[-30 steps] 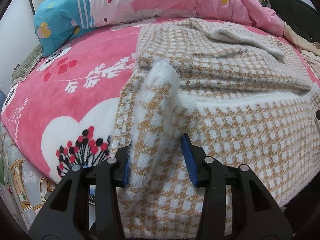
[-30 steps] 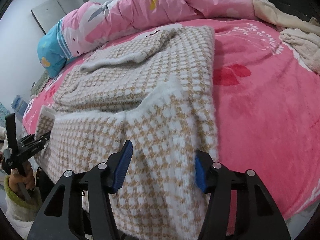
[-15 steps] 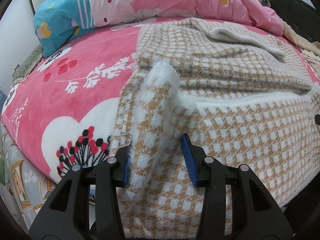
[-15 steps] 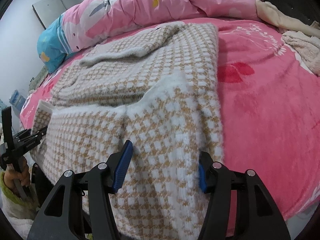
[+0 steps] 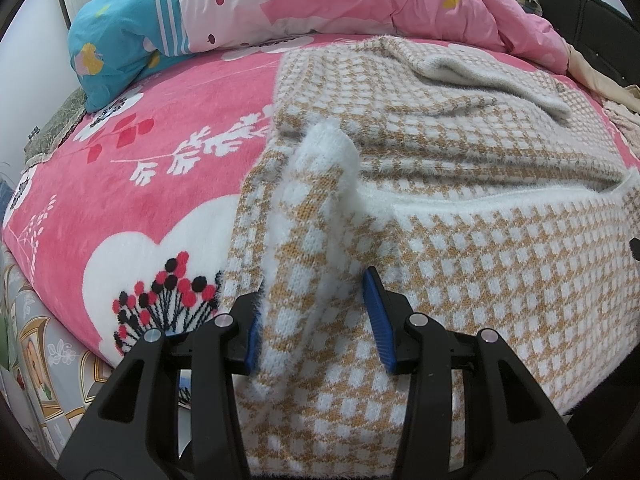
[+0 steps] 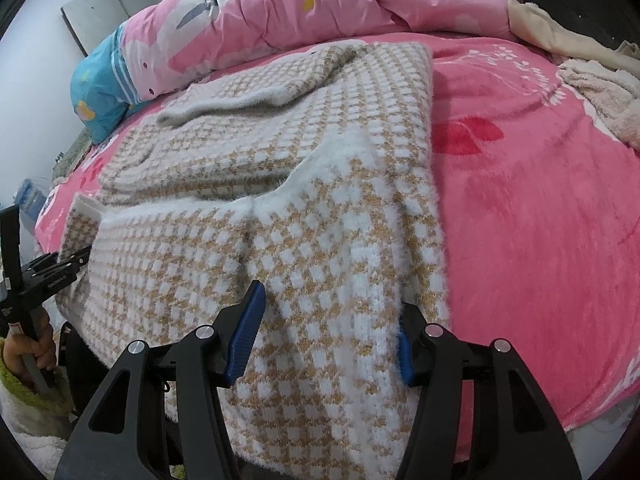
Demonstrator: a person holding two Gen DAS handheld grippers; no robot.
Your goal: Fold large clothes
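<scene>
**Both grippers on the sweater's near edge**

I see the checked sweater (image 5: 460, 264) spread on the pink blanket (image 5: 160, 184). My left gripper (image 5: 316, 320) and right gripper (image 6: 332, 336) each clasp a bunched fold. The quilt (image 6: 340, 8) crowds the far side.

Both grippers point steeply downward, jaws parted. The left gripper (image 5: 316, 316) has fabric filling its gap — whether it pinches is unclear. The right gripper (image 6: 328, 332) straddles fabric too. A hand (image 6: 32, 354) grips the left tool's handle.
</scene>
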